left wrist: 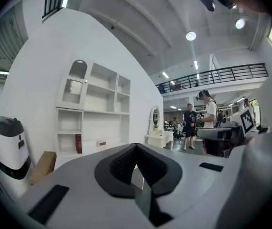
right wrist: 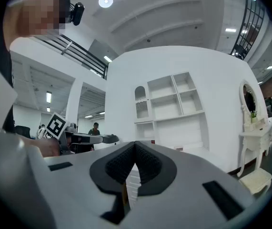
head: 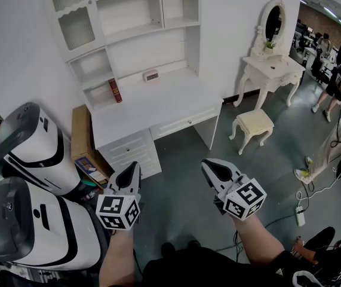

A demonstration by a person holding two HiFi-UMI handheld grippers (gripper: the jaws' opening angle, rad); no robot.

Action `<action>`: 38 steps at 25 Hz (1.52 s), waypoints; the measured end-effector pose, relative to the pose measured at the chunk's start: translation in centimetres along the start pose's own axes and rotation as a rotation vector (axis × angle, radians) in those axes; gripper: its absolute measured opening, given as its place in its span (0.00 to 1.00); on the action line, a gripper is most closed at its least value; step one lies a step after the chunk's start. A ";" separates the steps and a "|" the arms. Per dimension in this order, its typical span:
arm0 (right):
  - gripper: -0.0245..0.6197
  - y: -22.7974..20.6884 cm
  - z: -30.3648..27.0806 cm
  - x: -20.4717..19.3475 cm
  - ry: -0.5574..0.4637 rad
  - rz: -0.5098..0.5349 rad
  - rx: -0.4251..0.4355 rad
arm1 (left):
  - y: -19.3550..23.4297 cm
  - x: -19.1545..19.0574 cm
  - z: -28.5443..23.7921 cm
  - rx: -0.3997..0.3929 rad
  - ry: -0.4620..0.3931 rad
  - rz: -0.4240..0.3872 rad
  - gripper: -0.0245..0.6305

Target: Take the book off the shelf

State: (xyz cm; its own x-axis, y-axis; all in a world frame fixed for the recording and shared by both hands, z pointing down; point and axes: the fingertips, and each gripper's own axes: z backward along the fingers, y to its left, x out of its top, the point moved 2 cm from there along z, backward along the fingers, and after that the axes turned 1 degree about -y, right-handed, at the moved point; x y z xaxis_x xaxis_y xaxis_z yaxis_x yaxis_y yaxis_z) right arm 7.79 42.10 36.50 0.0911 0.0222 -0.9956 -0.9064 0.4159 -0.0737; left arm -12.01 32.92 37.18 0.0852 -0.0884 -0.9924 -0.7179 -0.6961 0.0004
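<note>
- The red book [head: 115, 90] stands upright in the low open compartment at the far left of the shelf unit [head: 135, 17]. Its foot rests on the white bench [head: 158, 103].
- A small white device [head: 150, 75] stands on the bench to the right of the book, apart from it.
- The left tool [head: 134, 167] and the right tool [head: 208, 164] are both held near, over the floor and well apart from the bench.
- Each tool has its jaws together, with nothing between them.
- I judge that this is the approach step; the book is untouched.
- The next move calls for coming close to the bench and opening one tool. Then it must be placed around the spine of the book and closed on it, and the book drawn out toward the near side.
</note>
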 end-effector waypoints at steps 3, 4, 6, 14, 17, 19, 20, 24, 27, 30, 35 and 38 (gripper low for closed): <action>0.06 -0.1 0.7 -0.3 0.002 -0.008 0.000 | -0.8 -0.7 0.0 -0.007 0.013 0.010 0.05; 0.06 -0.2 0.9 -0.4 0.003 -0.009 0.000 | -1.0 -0.9 -0.1 -0.009 0.019 0.014 0.05; 0.06 -0.4 1.5 -0.5 0.005 -0.006 -0.001 | -1.4 -1.2 -0.2 -0.011 0.033 0.022 0.05; 0.06 -2.2 5.2 -1.5 0.011 -0.030 0.017 | -2.8 -2.4 -0.4 0.022 0.059 0.035 0.05; 0.06 -1.9 6.0 -1.9 0.031 -0.022 0.062 | -3.3 -2.8 -0.4 0.036 0.066 0.038 0.05; 0.06 -2.1 6.1 -2.0 0.038 -0.024 0.072 | -3.8 -2.8 -0.5 0.033 0.069 0.033 0.05; 0.06 -2.2 6.0 -2.0 0.039 -0.035 0.076 | -4.0 -2.7 -0.7 0.029 0.070 0.029 0.05; 0.06 -2.2 4.9 -2.7 0.049 -0.070 0.114 | -3.5 -3.0 -1.4 0.023 0.080 0.021 0.05; 0.06 -2.8 3.4 -3.9 0.080 -0.086 0.118 | -1.9 -3.2 -2.7 0.026 0.087 0.024 0.05; 0.06 -4.2 1.0 -4.9 0.107 -0.118 0.101 | 0.1 -2.8 -4.8 0.016 0.093 -0.008 0.05; 0.06 -5.7 -6.1 -6.0 0.146 -0.134 0.118 | 5.7 -2.5 -9.1 0.019 0.082 0.011 0.05; 0.06 -6.1 -11.0 -6.4 0.176 -0.096 0.179 | 9.8 -3.1 -12.0 0.026 0.087 0.050 0.05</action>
State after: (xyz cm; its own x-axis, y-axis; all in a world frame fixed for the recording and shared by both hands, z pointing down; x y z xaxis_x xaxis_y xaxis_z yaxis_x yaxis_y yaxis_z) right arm 8.16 29.43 42.70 0.0861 -0.1767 -0.9805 -0.8082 0.5630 -0.1725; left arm -11.01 17.83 41.73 0.1081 -0.1848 -0.9768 -0.7401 -0.6710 0.0450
